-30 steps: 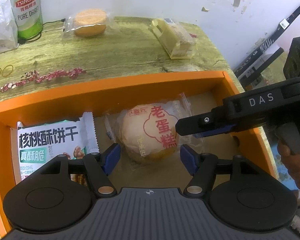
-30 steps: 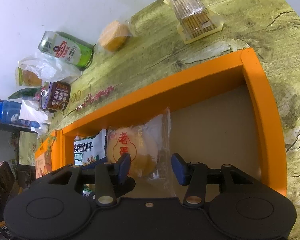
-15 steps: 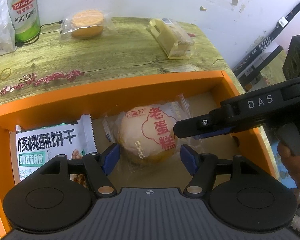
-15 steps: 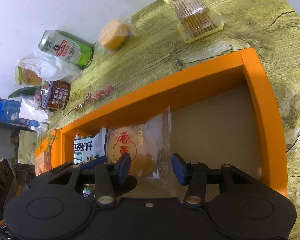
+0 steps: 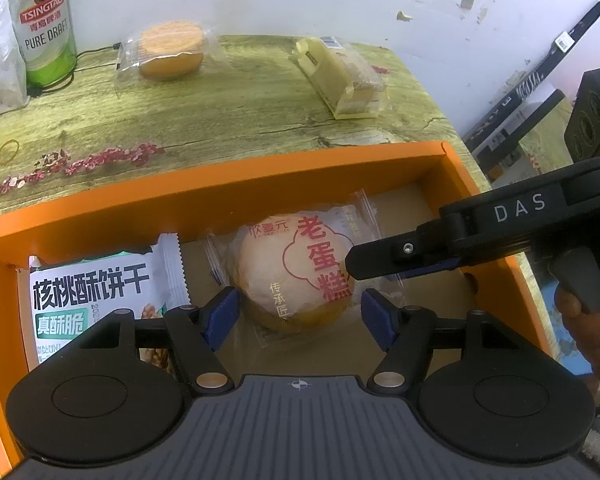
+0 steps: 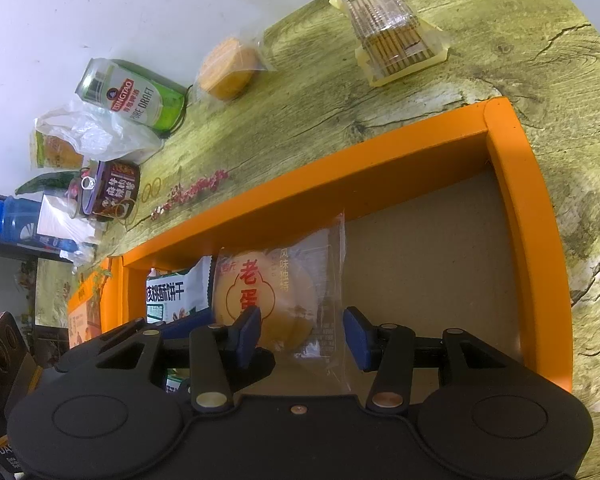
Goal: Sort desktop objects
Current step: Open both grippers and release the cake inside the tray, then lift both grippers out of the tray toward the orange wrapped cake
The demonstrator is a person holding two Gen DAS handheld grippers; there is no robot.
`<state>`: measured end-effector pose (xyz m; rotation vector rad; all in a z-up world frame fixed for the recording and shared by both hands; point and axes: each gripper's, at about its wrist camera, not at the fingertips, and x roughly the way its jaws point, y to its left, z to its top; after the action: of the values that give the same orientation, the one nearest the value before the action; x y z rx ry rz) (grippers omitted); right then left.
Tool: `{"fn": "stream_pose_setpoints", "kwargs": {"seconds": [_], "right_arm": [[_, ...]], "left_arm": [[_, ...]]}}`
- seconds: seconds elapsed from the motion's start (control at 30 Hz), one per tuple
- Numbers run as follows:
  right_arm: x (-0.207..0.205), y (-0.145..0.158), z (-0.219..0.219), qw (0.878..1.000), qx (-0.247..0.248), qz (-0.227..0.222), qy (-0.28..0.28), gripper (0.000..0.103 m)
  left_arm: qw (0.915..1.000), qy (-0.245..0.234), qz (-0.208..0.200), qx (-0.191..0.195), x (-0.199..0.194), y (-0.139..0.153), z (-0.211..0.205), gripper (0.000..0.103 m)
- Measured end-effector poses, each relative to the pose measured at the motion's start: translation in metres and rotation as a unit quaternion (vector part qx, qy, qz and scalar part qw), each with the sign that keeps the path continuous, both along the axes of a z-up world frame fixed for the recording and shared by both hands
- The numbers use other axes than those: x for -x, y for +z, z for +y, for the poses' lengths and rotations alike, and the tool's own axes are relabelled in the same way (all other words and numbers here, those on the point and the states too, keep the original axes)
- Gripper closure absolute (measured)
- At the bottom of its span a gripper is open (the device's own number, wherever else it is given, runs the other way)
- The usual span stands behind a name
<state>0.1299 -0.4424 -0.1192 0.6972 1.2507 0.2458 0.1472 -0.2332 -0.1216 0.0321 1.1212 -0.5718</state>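
An orange box (image 5: 260, 184) holds a round egg cake (image 5: 292, 272) in a clear wrapper with red lettering, and a white walnut biscuit pack (image 5: 92, 292) to its left. My left gripper (image 5: 298, 318) hovers over the near side of the cake, open, blue pads either side of it. A finger (image 5: 380, 256) of the right gripper reaches in from the right above the cake's right edge. In the right wrist view, the right gripper (image 6: 302, 334) stands open over the cake (image 6: 260, 300) and its wrapper, pads apart and not pressing.
On the wood-grain table behind the box lie a wrapped orange cake (image 5: 170, 46), a clear pack of layered cake (image 5: 344, 76) and a green beer can (image 5: 44, 24). A plastic bag (image 6: 92, 132), a tin (image 6: 112, 192) and a blue bottle (image 6: 8, 220) crowd the far left. A hand (image 5: 592, 332) grips the right handle.
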Motion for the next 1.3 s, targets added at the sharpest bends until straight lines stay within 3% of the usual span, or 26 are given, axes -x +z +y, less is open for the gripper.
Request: {"fn": "stream_pose_setpoints", "kwargs": {"seconds": [0.37,0.43,0.73,0.97,1.3], "right_arm": [[0.003,0.000,-0.002,1.000,-0.004,0.003,-0.015,0.057],[0.005,0.002,-0.003,1.000,-0.003,-0.001,-0.020,0.046],[0.022,0.017,-0.008,0.998,0.008,-0.029,-0.052,0.045],[0.039,0.041,-0.020,0.993,0.024,-0.070,-0.091,0.045],[0.030,0.114,-0.030,0.983,0.039,-0.139,-0.117,0.045]], "left_arm": [[1.0000,0.002,-0.004,-0.001,0.002,0.003,0.002,0.035],[1.0000,0.000,-0.006,-0.002,0.003,0.005,0.004,0.035],[0.9994,0.004,-0.031,0.011,0.014,0.020,0.013,0.035],[0.9973,0.019,-0.061,0.035,0.016,0.052,0.035,0.035],[0.9921,0.037,-0.108,0.052,-0.014,0.118,0.065,0.035]]}}
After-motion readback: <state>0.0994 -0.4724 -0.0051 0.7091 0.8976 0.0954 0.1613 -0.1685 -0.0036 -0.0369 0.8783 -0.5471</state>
